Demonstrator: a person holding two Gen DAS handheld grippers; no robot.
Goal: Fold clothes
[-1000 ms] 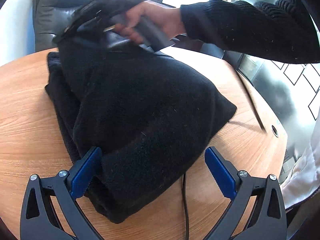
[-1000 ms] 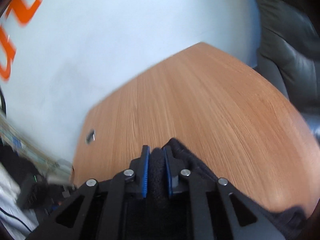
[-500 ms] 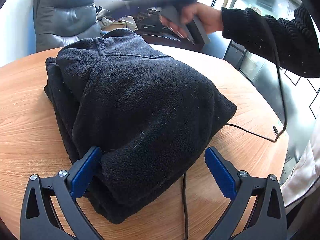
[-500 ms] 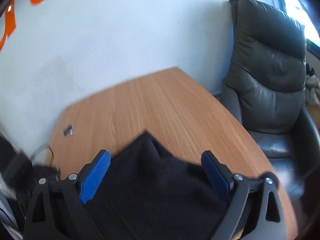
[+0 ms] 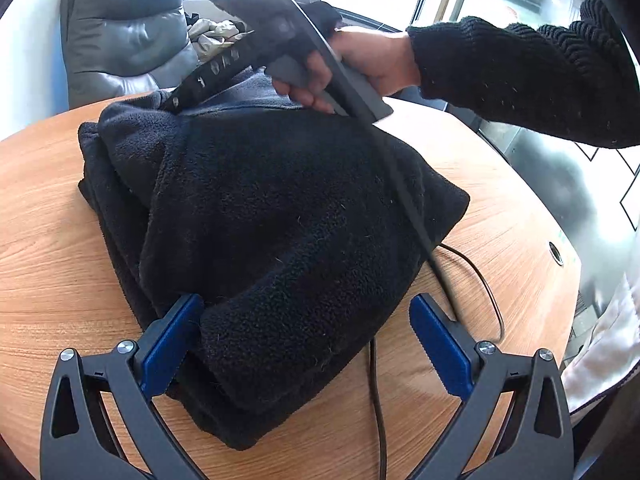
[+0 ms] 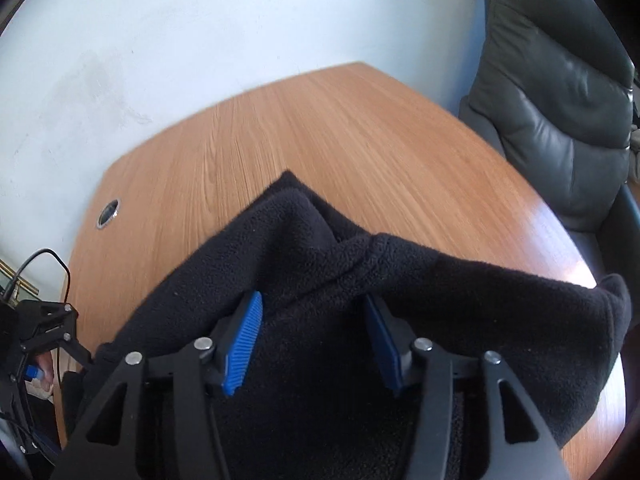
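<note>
Right tongs (image 6: pixel 312 328): jaws about half spread and just been closing, a raised ridge of the black fleece garment (image 6: pixel 320 264) between the blue pads; whether the pads already press it cannot be told. Ridge runs from the jaws toward frame centre, ending in a peak at mid-frame.

Left tongs (image 5: pixel 304 344): jaws wide. Left pad touches the near corner of the fleece; right pad stands clear over bare wood. Nothing held.

Garment is a folded bundle at the middle of the wooden bench (image 5: pixel 48 264), long axis running from lower centre to upper left in the left view. A black cable (image 5: pixel 476 276) trails off its right edge.

Judgement: the right tongs are nearer the far end; the next fold turns on that ridge.

Grey leather chair (image 6: pixel 560 80) at upper right.
</note>
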